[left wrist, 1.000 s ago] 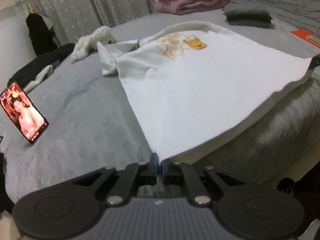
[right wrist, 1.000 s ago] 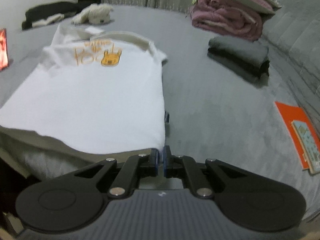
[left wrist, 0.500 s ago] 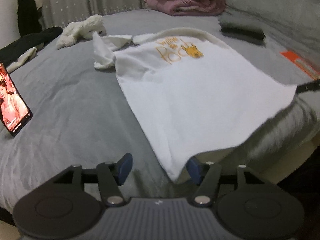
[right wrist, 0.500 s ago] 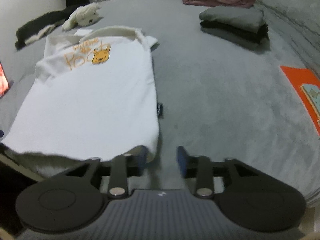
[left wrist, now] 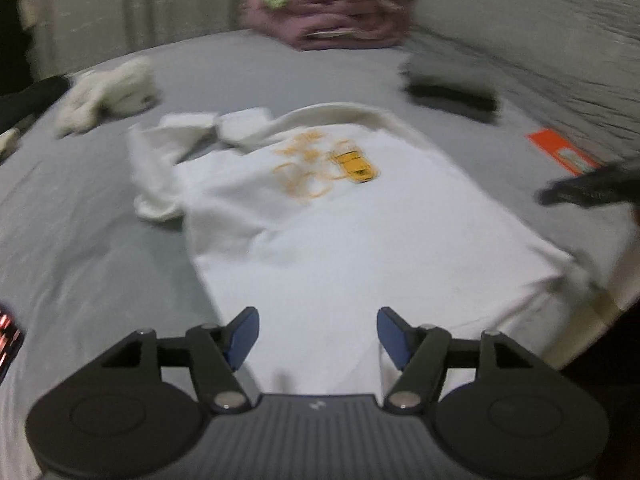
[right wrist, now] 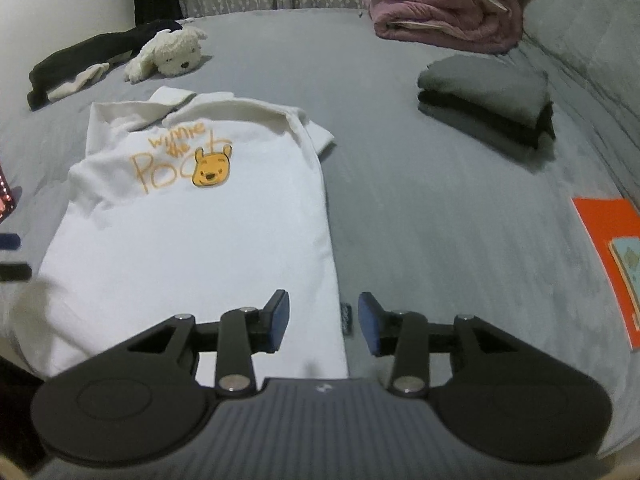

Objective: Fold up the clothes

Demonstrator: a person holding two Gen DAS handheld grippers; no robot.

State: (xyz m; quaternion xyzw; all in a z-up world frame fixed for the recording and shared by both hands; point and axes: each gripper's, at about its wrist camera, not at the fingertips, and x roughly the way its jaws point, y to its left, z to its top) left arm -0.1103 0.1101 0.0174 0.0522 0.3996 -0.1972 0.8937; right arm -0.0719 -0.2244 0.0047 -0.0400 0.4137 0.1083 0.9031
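A white T-shirt with an orange bear print lies flat, front up, on the grey bed, its hem at the near edge. My left gripper hovers over the hem's left part, its jaws opening and its blue pads clear of the cloth. Above the shirt's right side edge my right gripper is also opening, with the cloth below the pads and not pinched. In the left wrist view the right gripper shows as a dark blur at the right edge.
Beyond the shirt lie a white plush toy, black clothing, a folded grey garment and a rolled pink blanket. An orange booklet lies at the right, and a phone stands at the left.
Both grippers let go of the shirt's hem corners and opened. The hem dropped onto the bed, and both grippers lifted and moved in over the shirt.
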